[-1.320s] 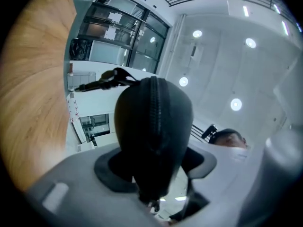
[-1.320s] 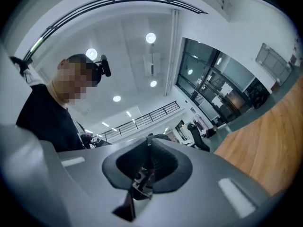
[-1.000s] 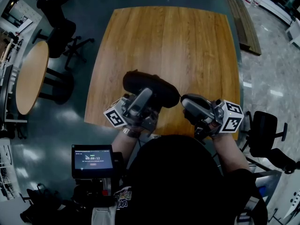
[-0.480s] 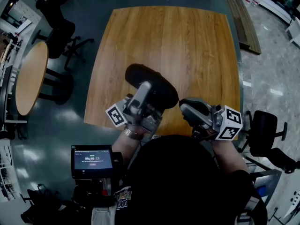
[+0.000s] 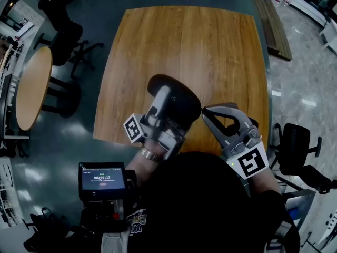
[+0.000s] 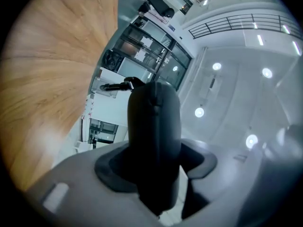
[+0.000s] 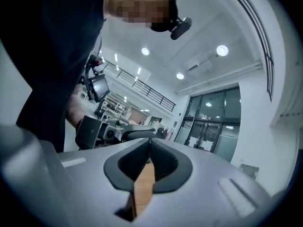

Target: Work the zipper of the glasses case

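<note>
Black fingers (image 6: pixel 113 171) of the left gripper (image 6: pixel 158 167) clamp the glasses case (image 6: pixel 154 122), lifted over the wooden tabletop (image 5: pixel 200 46). The right gripper (image 7: pixel 149 144) is closed, apparently empty, beside the case's end. It should open, then pinch the zipper pull squarely.

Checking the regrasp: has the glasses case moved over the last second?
Yes. Against the table, the glasses case turned, its left end swinging right, away from the left edge.

Black glasses case (image 5: pixel 184 100), grey left claw (image 5: pixel 167 95) and right claw (image 5: pixel 206 111) — black-and-white marker squares (image 5: pixel 250 162) — honey-brown wood-grain table (image 5: pixel 184 41)
</note>
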The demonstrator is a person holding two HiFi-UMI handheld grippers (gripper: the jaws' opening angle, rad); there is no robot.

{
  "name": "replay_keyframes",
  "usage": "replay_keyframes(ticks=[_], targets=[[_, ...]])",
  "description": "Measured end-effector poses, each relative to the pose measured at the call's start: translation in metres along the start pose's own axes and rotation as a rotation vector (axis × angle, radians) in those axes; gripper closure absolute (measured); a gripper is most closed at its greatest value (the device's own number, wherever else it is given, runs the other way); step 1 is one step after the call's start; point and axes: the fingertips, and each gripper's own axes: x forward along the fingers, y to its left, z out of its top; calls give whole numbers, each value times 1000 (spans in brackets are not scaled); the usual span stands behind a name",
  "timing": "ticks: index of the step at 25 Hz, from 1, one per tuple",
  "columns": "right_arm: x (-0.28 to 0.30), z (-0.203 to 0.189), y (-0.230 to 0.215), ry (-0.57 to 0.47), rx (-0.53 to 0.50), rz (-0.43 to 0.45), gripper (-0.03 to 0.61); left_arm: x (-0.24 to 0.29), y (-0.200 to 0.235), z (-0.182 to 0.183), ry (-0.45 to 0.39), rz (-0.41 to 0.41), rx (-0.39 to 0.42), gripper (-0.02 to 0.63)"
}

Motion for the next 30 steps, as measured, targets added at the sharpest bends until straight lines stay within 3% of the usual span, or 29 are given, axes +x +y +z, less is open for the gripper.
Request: replay_keyframes(ticks=[2,4,9,15,21,27,29,30], targets=[[0,-1,2,15,-67,12,578,0,4,0,1,7,-26,359],[-1,-3,3,28,-64,33,572,0,6,0,2,19,-30,360],[-3,-13,3,49,40,24,574,4,2,7,-45,54,98,362],[14,-25,37,87,0,78,574,10,9,16,-140,79,106,360],[20,-43,44,138,84,112,574,6,18,14,-133,170,275,360],[16,-51,44,153,96,99,571,1,27,16,-130,196,280,360],[10,-50,39,138,159,58,561,-2,27,17,-132,208,314,360],[7,-50,32,123,226,12,503,-3,28,18,-132,218,337,360]])
